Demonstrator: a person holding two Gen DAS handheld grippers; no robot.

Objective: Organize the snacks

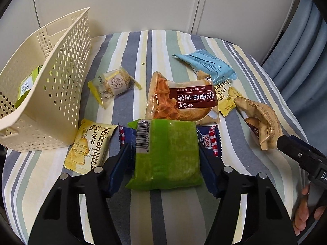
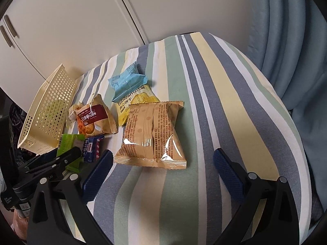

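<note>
Stripes of blue, green and cream run across the cloth [image 1: 147,47] where everything lies. At its left edge stands the basket [image 1: 61,77], cream, perforated, tipped a little; through its holes I make out one green-and-white packet [image 1: 26,83] already inside. That looks like the only snack put away, so most of the job is left.

Loose on the cloth are the brown bag [image 2: 151,134], glossy, printed side down, lying between the spread fingers of the right gripper [image 2: 163,160], whose jaws stand wide apart and touch nothing. Next in size is the maroon-labelled pack [image 1: 181,100] in the middle, then the blue pack [image 1: 206,65] behind it, overlapping a yellow biscuit packet [image 1: 225,98]. A second yellow biscuit packet [image 1: 90,145] lies just beside the basket's near corner, and a small clear wrapper [image 1: 113,83] sits apart, further back.

The green pack [image 1: 166,153] is between the pads of the left gripper [image 1: 163,155], which press its two sides; it appears clamped, barcode up, resting over a dark blue checked packet [image 1: 210,143]. My guess is that it goes into the basket next.
</note>
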